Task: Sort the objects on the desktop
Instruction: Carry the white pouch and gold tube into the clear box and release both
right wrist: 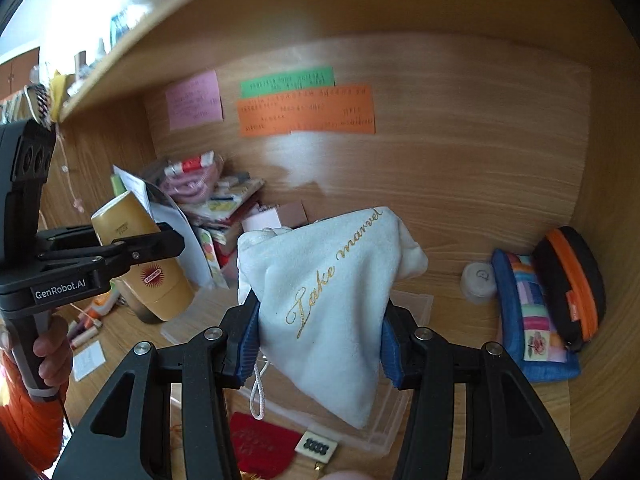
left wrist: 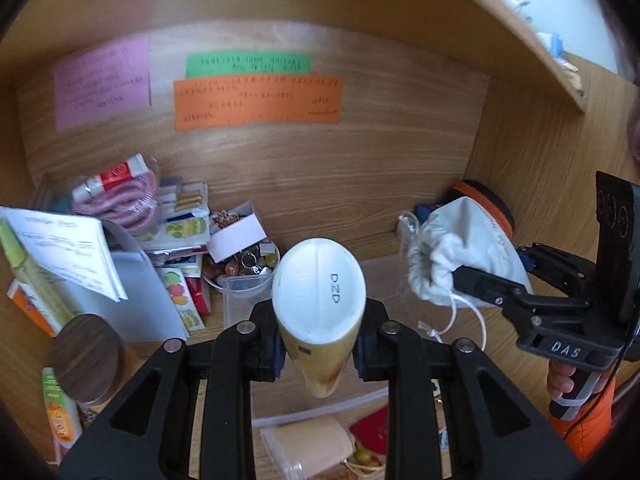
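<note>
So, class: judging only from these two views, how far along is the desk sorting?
Possibly done: three pouches stand together at the right wall. In hand: the left gripper clamps a gold bottle; the right gripper clamps a white drawstring pouch. Left: the cluttered pile at the back left and the red pouch in front.

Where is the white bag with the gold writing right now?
The white bag is held up in the right claw, over a clear tray on the desk. In the right wrist view, the gold bottle is to its left and the colourful pouch to its right.
</note>
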